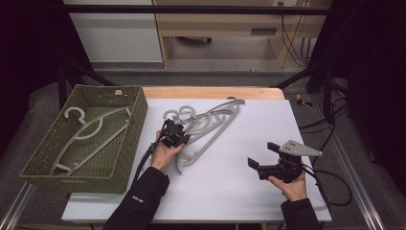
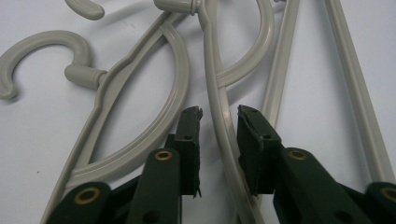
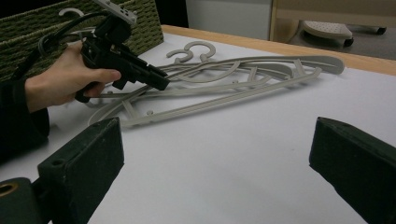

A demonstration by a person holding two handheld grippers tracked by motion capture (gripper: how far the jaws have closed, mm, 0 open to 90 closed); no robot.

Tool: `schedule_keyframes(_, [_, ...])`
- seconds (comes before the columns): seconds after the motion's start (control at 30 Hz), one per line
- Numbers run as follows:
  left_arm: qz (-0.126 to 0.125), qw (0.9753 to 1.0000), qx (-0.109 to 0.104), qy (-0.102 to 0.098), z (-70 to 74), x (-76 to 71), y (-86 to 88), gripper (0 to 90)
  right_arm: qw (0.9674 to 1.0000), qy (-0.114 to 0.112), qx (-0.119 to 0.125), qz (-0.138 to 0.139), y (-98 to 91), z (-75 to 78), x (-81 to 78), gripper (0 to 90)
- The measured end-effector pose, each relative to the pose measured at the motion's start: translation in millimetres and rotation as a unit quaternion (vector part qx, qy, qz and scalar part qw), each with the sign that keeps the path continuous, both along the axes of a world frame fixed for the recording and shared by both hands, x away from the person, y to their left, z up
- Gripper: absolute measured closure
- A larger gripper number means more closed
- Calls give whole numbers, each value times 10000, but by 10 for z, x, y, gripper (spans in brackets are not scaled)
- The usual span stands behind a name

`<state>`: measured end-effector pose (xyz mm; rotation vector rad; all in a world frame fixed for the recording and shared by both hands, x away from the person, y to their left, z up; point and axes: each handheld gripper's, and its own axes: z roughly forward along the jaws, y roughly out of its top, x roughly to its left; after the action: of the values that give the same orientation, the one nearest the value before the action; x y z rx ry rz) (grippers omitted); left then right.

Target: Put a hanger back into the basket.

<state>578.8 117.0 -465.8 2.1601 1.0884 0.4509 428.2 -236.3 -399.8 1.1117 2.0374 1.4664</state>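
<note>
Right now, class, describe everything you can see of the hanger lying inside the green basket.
The hanger is pale grey and looks like smooth plastic: a curved hook at the far end, two sloping shoulder arms, a curved inner brace and a straight bottom bar. It lies flat on the floor of the green woven basket, hook pointing away from the person, running lengthwise. It looks whole, and neither gripper touches it.

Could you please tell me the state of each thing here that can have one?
Left gripper: jaws astride a hanger bar, not yet clamped.
Right gripper: open, empty.
Hangers on the table: lying flat, piled.
Hanger in the basket: lying flat.
Woven basket: upright, open-topped.
</note>
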Motion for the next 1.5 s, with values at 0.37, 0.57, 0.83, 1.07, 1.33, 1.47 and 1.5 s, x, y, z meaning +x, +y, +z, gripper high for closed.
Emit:
schedule_keyframes(0.37, [118, 9998, 141, 11, 48, 10, 96, 778, 10000, -29, -46, 24, -8, 2, 0, 33])
schedule_keyframes(0.57, [208, 9997, 134, 88, -10, 62, 94, 705, 10000, -22, -18, 10, -5, 4, -1, 34])
schedule_keyframes(0.83, [367, 9990, 39, 239, 10, 67, 80, 796, 10000, -25, 2, 3, -8, 8, -2, 34])
schedule_keyframes(1.07, [492, 9986, -175, 89, 91, 27, 116, 816, 10000, -24, -13, -11, -20, 15, -5, 34])
schedule_keyframes(1.33, [428, 9971, -562, -300, 309, -93, 191, 818, 10000, -52, -1, -23, -33, 25, -12, 35])
schedule_keyframes(1.47, [402, 9961, -648, -450, 424, -173, 230, 818, 10000, -61, 14, -63, -36, 31, -15, 35])
schedule_keyframes(1.5, [392, 9957, -674, -494, 463, -203, 240, 818, 10000, -68, 11, -63, -38, 32, -15, 35])
